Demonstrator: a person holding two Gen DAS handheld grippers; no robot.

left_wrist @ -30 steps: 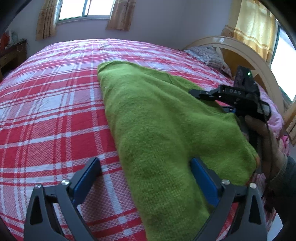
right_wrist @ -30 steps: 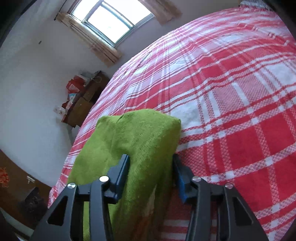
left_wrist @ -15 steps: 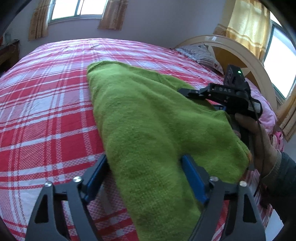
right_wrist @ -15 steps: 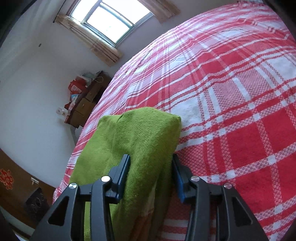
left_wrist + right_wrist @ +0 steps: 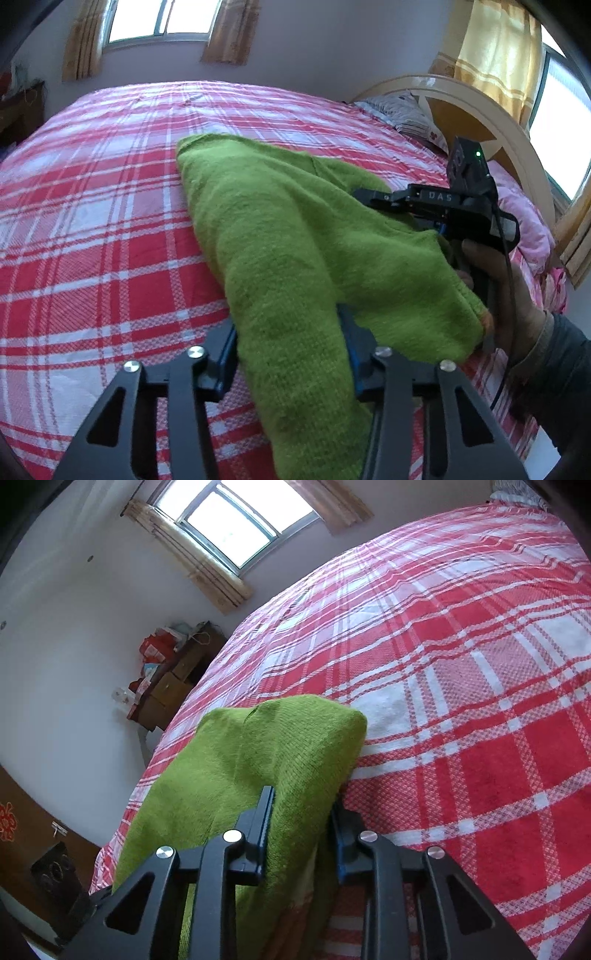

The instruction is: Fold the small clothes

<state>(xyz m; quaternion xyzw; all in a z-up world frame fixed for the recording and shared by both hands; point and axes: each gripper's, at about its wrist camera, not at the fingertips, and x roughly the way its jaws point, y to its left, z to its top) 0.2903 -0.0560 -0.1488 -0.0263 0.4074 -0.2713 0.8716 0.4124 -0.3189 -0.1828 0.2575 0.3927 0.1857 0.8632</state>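
The green knit (image 5: 280, 236) lies on the bed (image 5: 92, 221), long axis from 6 toward 11 o'clock, its near end between the closing left gripper (image 5: 288, 354), right gripper (image 5: 301, 830) closing on its 3 o'clock corner.

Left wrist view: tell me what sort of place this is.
Most likely a home bedroom: a bed under a red plaid bedspread, a curved wooden headboard with a pillow, and curtained windows.
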